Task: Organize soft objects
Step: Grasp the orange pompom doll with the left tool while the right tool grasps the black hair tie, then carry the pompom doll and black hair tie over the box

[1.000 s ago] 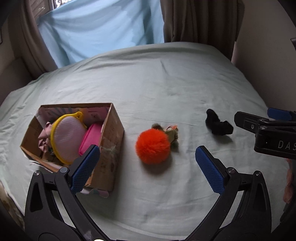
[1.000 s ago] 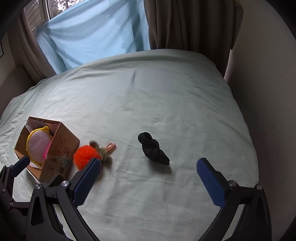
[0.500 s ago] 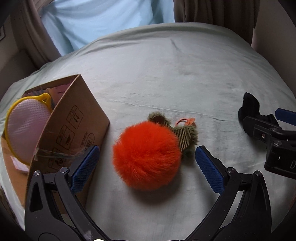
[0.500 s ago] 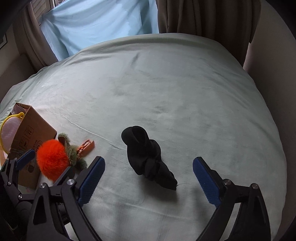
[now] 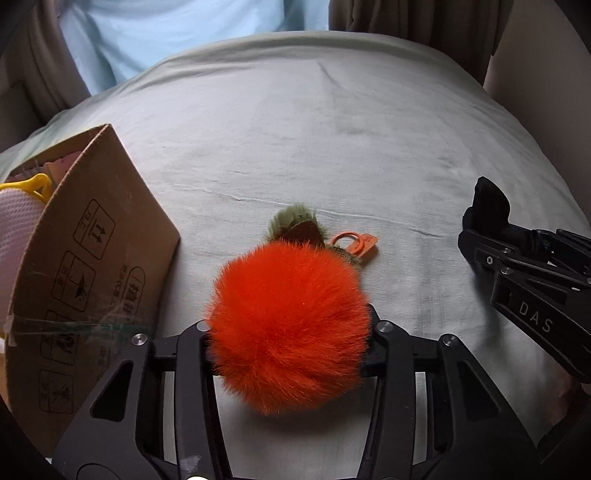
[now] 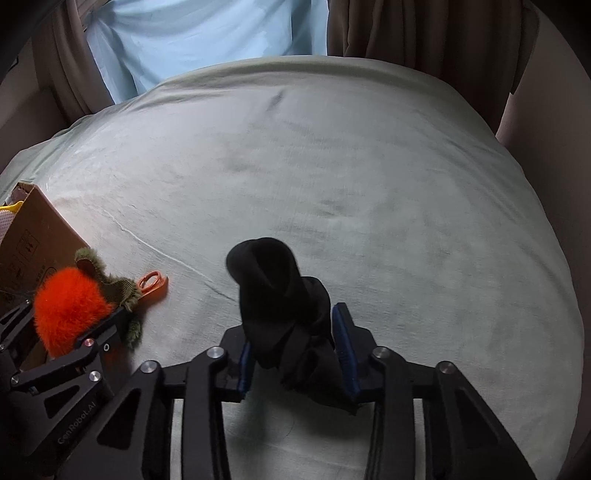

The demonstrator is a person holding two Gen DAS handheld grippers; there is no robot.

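Observation:
My left gripper (image 5: 290,343) is shut on a fluffy orange pompom (image 5: 288,325) with a green furry top and an orange tag (image 5: 354,242); its pads are buried in the fur. The pompom also shows in the right wrist view (image 6: 70,306). My right gripper (image 6: 295,350) is shut on a rolled black sock (image 6: 277,295); its blue pads (image 6: 341,343) press both sides. The sock's tip shows in the left wrist view (image 5: 489,203). A cardboard box (image 5: 85,269) stands left of the pompom, holding a yellow-rimmed pink item (image 5: 22,206).
Everything lies on a pale green bed sheet (image 6: 351,166). Brown curtains (image 6: 406,33) and a light blue cloth (image 6: 207,33) hang behind the bed. The box also shows at the left edge of the right wrist view (image 6: 33,240).
Both grippers moved forward and down and went from open to shut: the left closed on the orange pompom, the right closed on the black sock.

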